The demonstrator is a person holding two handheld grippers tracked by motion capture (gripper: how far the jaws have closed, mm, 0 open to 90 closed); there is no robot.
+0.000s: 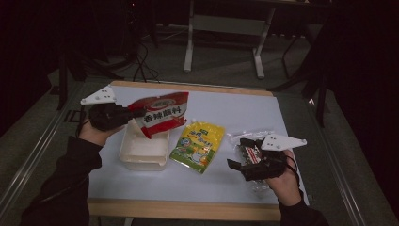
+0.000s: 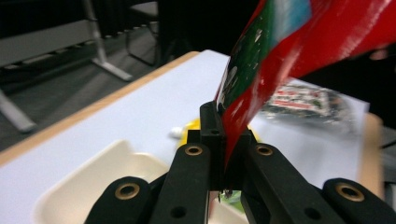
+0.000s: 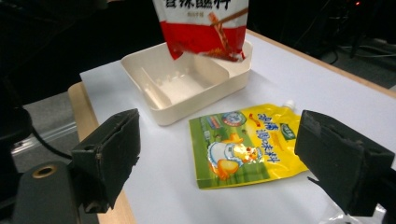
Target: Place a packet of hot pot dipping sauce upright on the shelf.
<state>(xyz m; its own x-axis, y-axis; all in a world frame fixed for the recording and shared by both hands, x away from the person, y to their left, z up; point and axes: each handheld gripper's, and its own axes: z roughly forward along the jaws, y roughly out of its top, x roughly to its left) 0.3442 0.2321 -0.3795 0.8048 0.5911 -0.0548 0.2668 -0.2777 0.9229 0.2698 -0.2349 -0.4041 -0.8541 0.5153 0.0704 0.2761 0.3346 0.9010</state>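
White tabletop [image 1: 244, 113] is carrying most of the clutter: a cream plastic tray [image 1: 143, 149] with a divider inside is sitting left of centre, a yellow and green pouch [image 1: 197, 146] is lying flat just beside it, and a clear crinkled wrapper [image 1: 249, 141] with a dark printed packet is lying near the right edge. The red sauce packet [image 1: 160, 113] is hanging in the air above the tray's far end, its lower edge dipping over the tray without clearly touching it.

The left gripper [image 1: 126, 114] is reaching in level from the left, its jaws clenched on one edge of the red sauce packet, the sleeved forearm angling up from the bottom left corner. The right gripper [image 1: 242, 157] is hovering low over the wrapper, pointing toward the yellow pouch, its jaws spread wide with nothing between them.
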